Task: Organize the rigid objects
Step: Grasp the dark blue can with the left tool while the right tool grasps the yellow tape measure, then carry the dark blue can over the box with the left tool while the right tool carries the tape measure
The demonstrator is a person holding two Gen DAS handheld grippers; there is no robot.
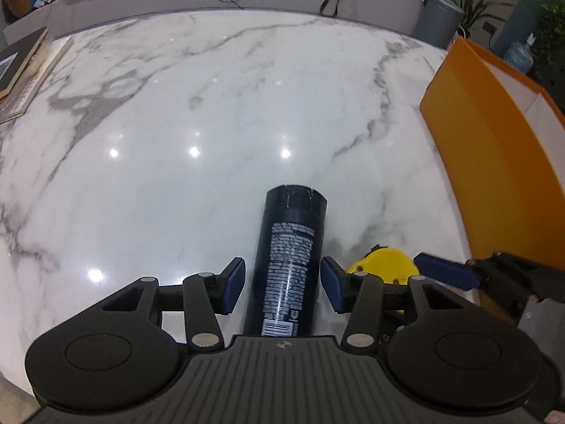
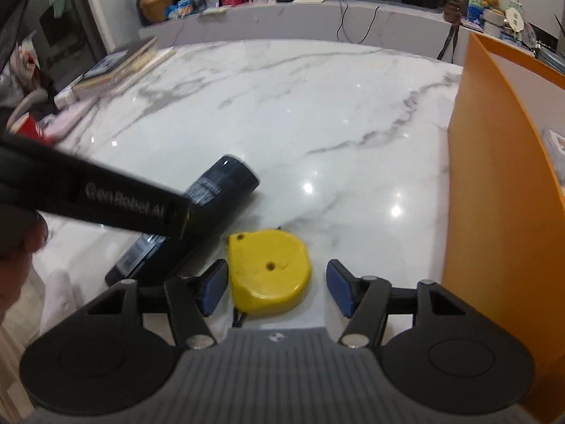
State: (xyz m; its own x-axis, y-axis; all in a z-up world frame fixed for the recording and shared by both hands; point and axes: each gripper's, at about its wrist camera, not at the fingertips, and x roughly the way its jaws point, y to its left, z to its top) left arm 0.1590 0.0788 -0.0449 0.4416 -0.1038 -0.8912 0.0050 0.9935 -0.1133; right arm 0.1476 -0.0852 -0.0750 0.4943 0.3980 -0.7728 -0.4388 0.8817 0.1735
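— Marble worktop (image 1: 176, 106), white with grey veins, glossy. Lying flat on it: dark spray can (image 1: 287, 258), cap end pointing away, barcode end nearest the left wrist camera. Just beside it on the right: yellow tape measure (image 2: 268, 268), resting on its flat side.

— Tongs?

— Left gripper (image 1: 284, 284) spread, pads either side of the can's body with slivers of gap, not pressing. Right gripper (image 2: 275, 288) likewise spread around the tape measure; left pad very near the case, right pad clearly apart. Nothing pinched yet.

— Handling?

— Can: rigid metal, smooth and round, likely light, prone to rolling or slipping. Best taken across the middle of the body, over the printed label. Tape measure: hard plastic shell, compact, probably heavier than it looks; best squeezed across the flat-edged sides, away from the rounded corner.

— Looks?

— Can near-black with fine white print and a slightly scuffed cap. Tape measure bright yellow, two small screw holes on top, dark strap trailing underneath.

— Destination?

— Probably the orange box (image 2: 494, 176) standing open at the right edge.
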